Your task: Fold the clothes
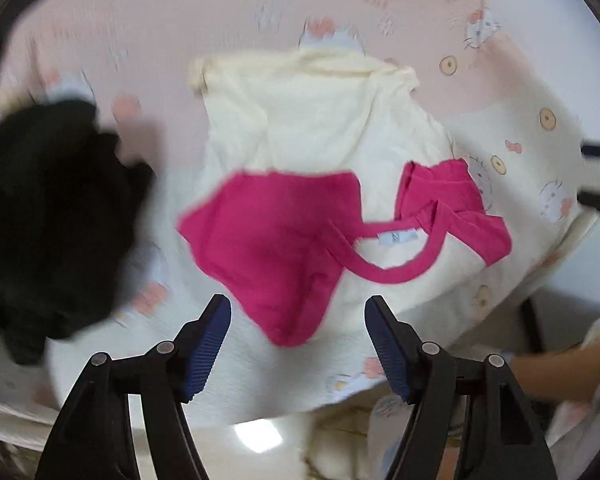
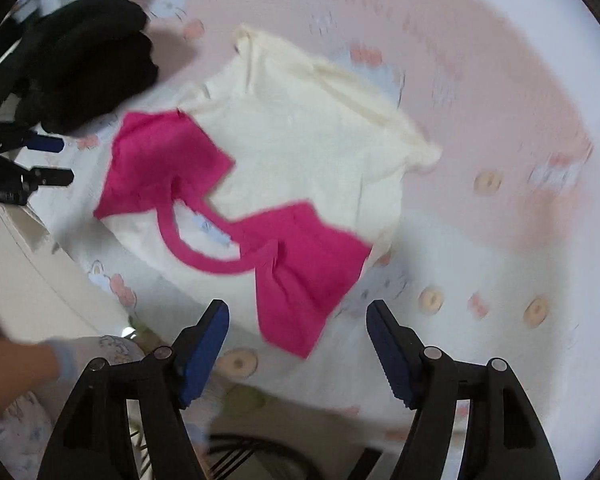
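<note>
- The cream T-shirt [image 1: 320, 128] with pink sleeves and a pink neck trim lies spread on the bed sheet [image 1: 140, 20], a pink and white sheet printed with cartoon cats and rings; I take the shirt as the landmark.
- Both pink sleeves are folded inward across the shirt's chest, one on each side of the collar; the neck label [image 1: 398, 236] shows inside the collar.
- A black garment [image 1: 40, 216] lies bunched on the sheet just beside the shirt, at its sleeve side on the left of the left wrist view.
- The left gripper [image 1: 298, 344] hangs above the shirt's collar end, its blue-padded jaws spread apart with nothing between them.
- The right gripper [image 2: 298, 346] hangs above the same end, near the other sleeve, jaws likewise apart and empty.
- In the right wrist view the left gripper's tips show beside the shirt, close under the black garment.
- A bare forearm [image 1: 560, 368] with a pale patterned cuff shows at the shirt's near side.
- Both views are blurred by motion.
</note>
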